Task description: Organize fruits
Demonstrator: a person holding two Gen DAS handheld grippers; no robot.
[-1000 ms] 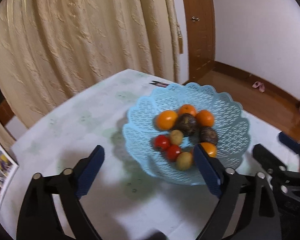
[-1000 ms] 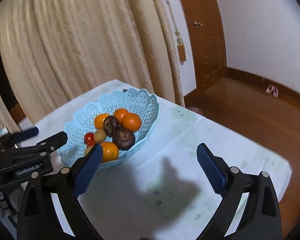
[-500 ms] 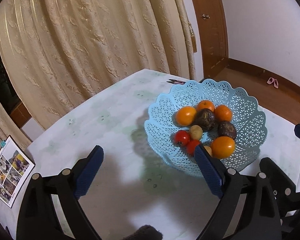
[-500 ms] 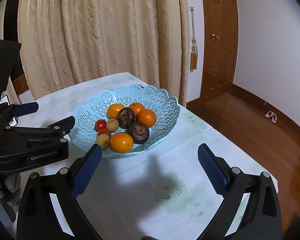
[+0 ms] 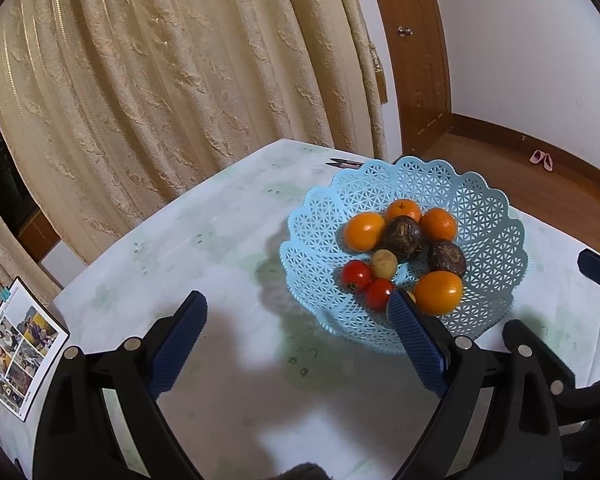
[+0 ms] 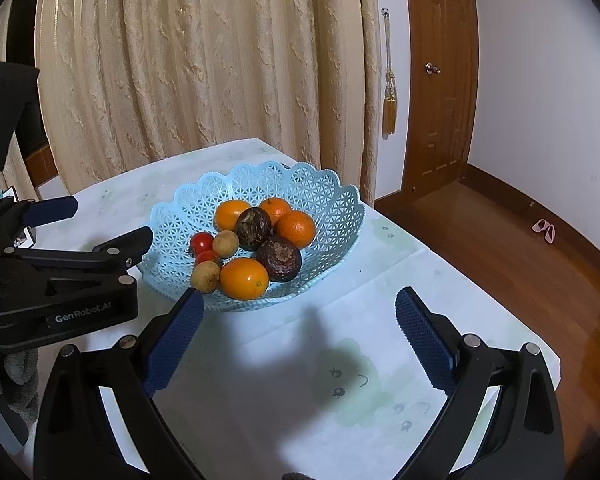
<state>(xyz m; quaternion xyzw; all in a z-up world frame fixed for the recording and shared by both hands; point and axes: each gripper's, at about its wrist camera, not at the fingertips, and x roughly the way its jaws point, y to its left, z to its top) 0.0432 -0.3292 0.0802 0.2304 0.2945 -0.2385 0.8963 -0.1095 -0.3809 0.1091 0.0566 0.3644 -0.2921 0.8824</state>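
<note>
A light blue lattice basket point(image 5: 488, 208) point(image 6: 332, 208) stands on the white table. It holds several oranges point(image 5: 438, 293) point(image 6: 244, 278), two dark brown fruits point(image 5: 402, 233) point(image 6: 279, 258), two small red tomatoes point(image 5: 356, 276) point(image 6: 201, 242) and small tan fruits point(image 5: 384, 263) point(image 6: 205, 277). My left gripper point(image 5: 298, 330) is open and empty, above the table to the basket's near left. My right gripper point(image 6: 300, 330) is open and empty, in front of the basket. The left gripper also shows in the right wrist view point(image 6: 96, 236).
A beige curtain point(image 5: 160, 80) hangs behind the table. A photo card point(image 5: 18, 344) lies at the table's left edge. Small scissors point(image 5: 342, 163) lie behind the basket. A wooden door point(image 6: 440, 80) and wood floor point(image 6: 500, 232) are to the right, past the table edge.
Both grippers have pulled back and up from the basket; it now sits farther off in both views. Both stay open and empty.
</note>
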